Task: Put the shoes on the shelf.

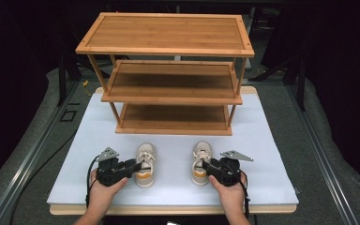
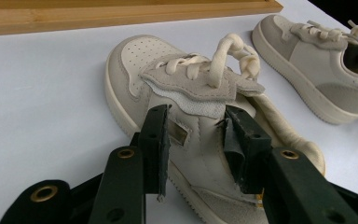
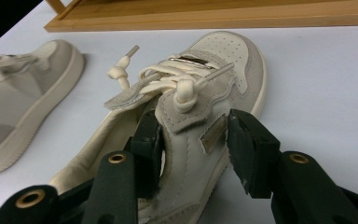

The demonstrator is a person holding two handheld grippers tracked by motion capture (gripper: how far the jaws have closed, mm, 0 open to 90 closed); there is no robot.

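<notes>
Holding a gripper in each hand, I have both tools down at the near edge of the white table top (image 1: 267, 140), each at its own small cream shoe. My left gripper (image 1: 130, 167) comes in from the left side of the left shoe (image 1: 145, 164); in the left gripper view its two black jaws stand apart on either side of that shoe's (image 2: 177, 93) side wall, one outside and one over the opening, and I cannot tell whether the pads actually press the leather. My right gripper (image 1: 209, 165) reaches the right shoe (image 1: 200, 161) from its right side; in the right gripper view the jaws straddle the outer side wall of that shoe (image 3: 205, 98) near the collar, open wider than the wall between them, the right-hand jaw clear of the shoe. Both shoes sit side by side, apart from each other, toes pointing away from me toward the wooden rack (image 1: 168, 70), with orange at their heels. The rack stands at the far part of the table with three bare shelves, its lowest shelf just beyond the toes. My left hand (image 1: 104, 190) and right hand (image 1: 229, 190) wrap the gripper bodies, and each gripper carries a grey three-cornered plate on top, with a black cable trailing back.
</notes>
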